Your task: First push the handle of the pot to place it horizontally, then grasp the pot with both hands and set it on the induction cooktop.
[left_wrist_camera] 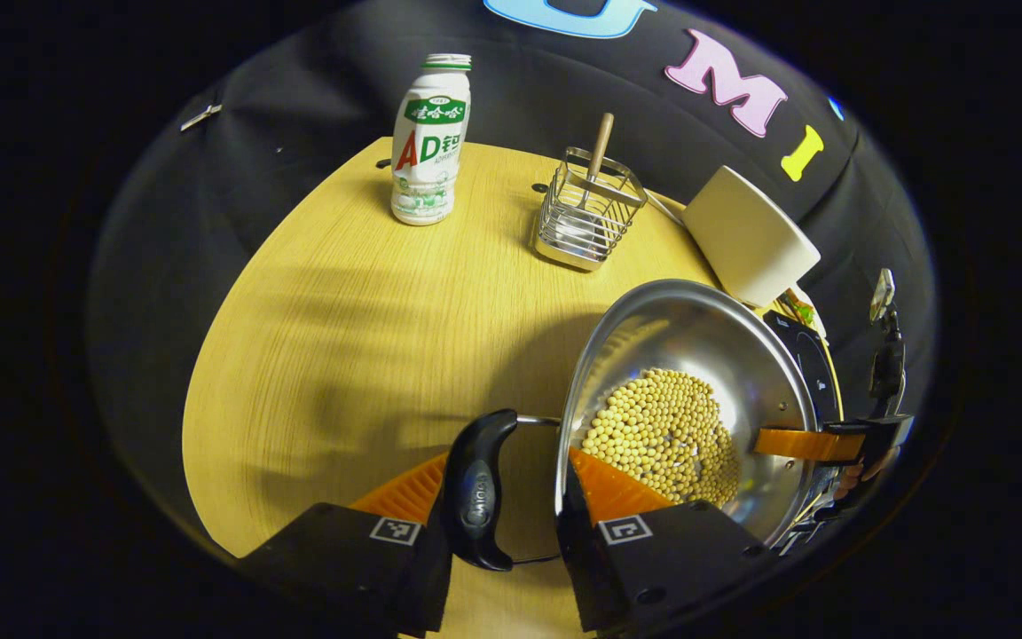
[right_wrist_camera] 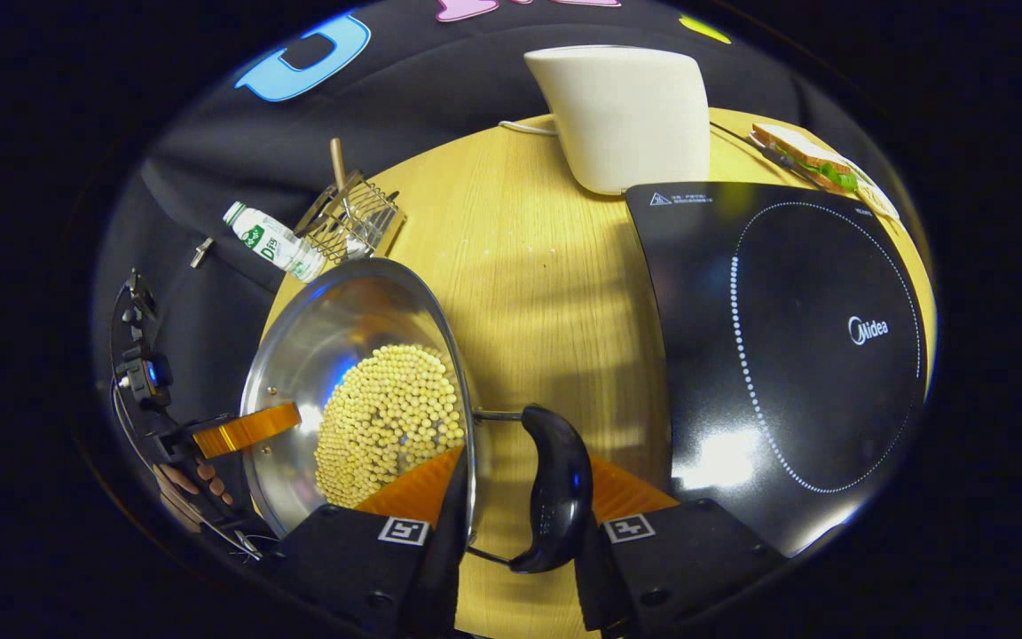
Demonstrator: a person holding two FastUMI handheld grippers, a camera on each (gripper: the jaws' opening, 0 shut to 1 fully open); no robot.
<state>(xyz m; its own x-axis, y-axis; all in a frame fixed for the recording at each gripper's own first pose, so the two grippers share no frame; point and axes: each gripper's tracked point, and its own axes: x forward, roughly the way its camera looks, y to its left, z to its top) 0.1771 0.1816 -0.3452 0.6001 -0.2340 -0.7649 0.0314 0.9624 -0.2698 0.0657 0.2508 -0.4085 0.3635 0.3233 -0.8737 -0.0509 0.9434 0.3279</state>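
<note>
A steel pot (left_wrist_camera: 697,355) with yellow beans (left_wrist_camera: 666,435) in it is held between both grippers. My left gripper (left_wrist_camera: 507,461) straddles one black side handle (left_wrist_camera: 475,497) and the rim: one finger is outside the handle, the other inside the pot wall. In the right gripper view my right gripper (right_wrist_camera: 524,461) clamps the opposite black handle (right_wrist_camera: 555,488) and the rim of the pot (right_wrist_camera: 342,319) the same way. Each view also shows the other gripper's finger across the far rim. The black induction cooktop (right_wrist_camera: 795,355) lies just right of the pot.
A white jug (right_wrist_camera: 626,115) stands behind the cooktop, with a sandwich (right_wrist_camera: 808,155) at the far right. A drink bottle (left_wrist_camera: 429,142) and a wire utensil basket (left_wrist_camera: 586,213) stand at the back of the wooden table (left_wrist_camera: 342,337).
</note>
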